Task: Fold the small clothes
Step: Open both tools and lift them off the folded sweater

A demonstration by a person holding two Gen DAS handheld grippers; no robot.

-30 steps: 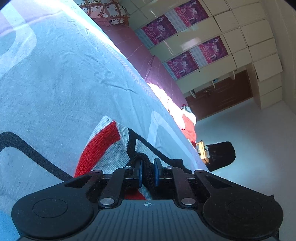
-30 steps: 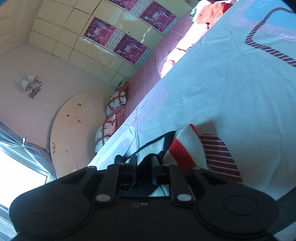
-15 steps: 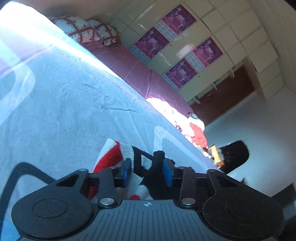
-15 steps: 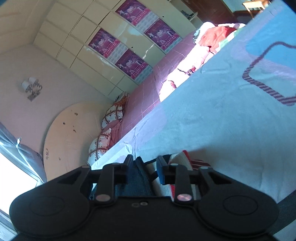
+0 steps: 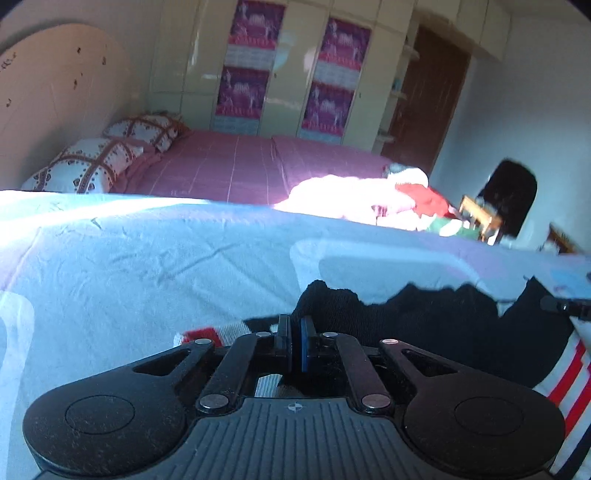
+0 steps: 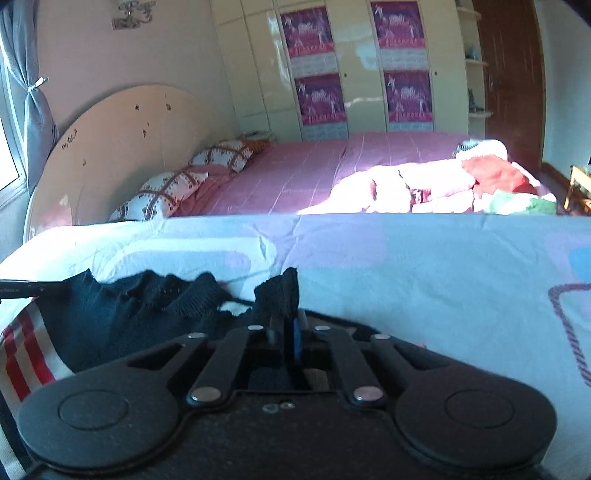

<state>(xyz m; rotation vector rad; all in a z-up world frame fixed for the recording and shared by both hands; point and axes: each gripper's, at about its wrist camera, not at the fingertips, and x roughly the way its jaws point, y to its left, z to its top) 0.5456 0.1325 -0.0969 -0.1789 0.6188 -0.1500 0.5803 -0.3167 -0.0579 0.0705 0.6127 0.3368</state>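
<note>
In the left wrist view, the left gripper [image 5: 294, 334] filled the bottom centre of the frame, its jaws having just closed onto the dark ribbed edge of the knitted garment [image 5: 424, 325]. That small garment, black with red and white stripes, stretched from the frame's centre to the lower right, above the pale blue bed sheet [image 5: 147, 266]. A purple bedspread [image 5: 240, 170] with patterned pillows [image 5: 92, 162] lay beyond at the upper left, and a pile of clothes [image 5: 388, 199] sat at centre right. The wardrobe [image 5: 295, 55] at the top carried purple posters [image 5: 255, 22]; their writing was too blurred to read.

In the right wrist view, the right gripper [image 6: 286, 332] sat at bottom centre, its jaws likewise just closed and pinching a raised black fold of the garment [image 6: 129, 310], which ran away to the lower left. The sheet [image 6: 406, 266] crossed the middle, and the clothes pile [image 6: 461, 181] lay at the upper right.
</note>
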